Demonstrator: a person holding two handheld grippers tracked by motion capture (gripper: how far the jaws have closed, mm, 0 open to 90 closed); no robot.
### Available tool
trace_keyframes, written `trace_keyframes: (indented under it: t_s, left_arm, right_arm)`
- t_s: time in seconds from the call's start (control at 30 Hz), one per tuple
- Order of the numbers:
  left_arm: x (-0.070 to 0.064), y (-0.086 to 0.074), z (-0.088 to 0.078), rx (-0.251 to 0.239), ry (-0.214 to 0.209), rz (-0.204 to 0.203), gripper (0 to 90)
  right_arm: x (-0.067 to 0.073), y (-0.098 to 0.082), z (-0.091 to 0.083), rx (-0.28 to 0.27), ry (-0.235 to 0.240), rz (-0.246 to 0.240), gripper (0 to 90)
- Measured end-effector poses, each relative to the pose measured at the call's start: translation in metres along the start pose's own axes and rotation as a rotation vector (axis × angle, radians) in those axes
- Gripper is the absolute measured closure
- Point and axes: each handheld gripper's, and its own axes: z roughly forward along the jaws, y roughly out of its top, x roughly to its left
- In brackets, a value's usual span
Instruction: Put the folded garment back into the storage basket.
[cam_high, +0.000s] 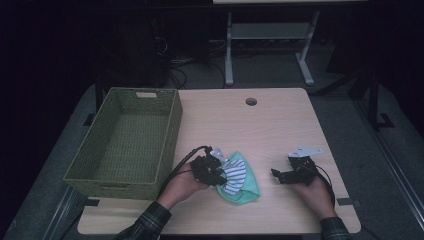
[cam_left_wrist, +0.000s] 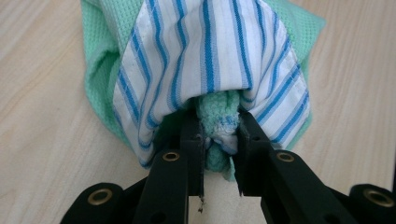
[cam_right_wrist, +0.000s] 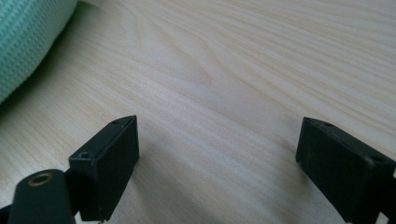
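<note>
We see the left gripper (cam_high: 216, 170) clenched on the cloth bundle (cam_high: 240, 177), its fingers (cam_left_wrist: 191, 135) pinching a green knit fold under the blue-striped white fabric. The bundle lies on the table (cam_high: 280, 125) at about six o'clock from the table's centre, with the woven basket (cam_high: 127, 137) off at its ten o'clock. The right gripper (cam_high: 282, 175) rests at the bundle's three o'clock, near but apart, its fingers (cam_right_wrist: 112, 158) spread wide over bare wood, grasping nothing.
</note>
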Motion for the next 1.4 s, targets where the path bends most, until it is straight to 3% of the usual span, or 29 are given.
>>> trace_keyframes:
  t_s: [0.43,1.07,1.23,1.4]
  left_arm:
    - [0.001,0.009,-0.019,-0.026,0.01,0.005,75.6]
    - [0.007,0.019,-0.054,-0.058,0.068,0.01,75.5]
    - [0.01,0.021,-0.063,-0.056,0.082,0.011,75.5]
    - [0.013,0.022,-0.071,-0.064,0.098,-0.006,75.5]
  right_arm:
    - [0.0,0.0,0.0,0.0,0.0,0.0,12.7]
    - [0.0,0.0,0.0,-0.001,-0.001,-0.004,12.7]
    - [0.001,0.0,0.001,0.011,0.003,0.001,8.6]
    - [0.001,0.0,0.001,0.01,0.003,-0.003,8.2]
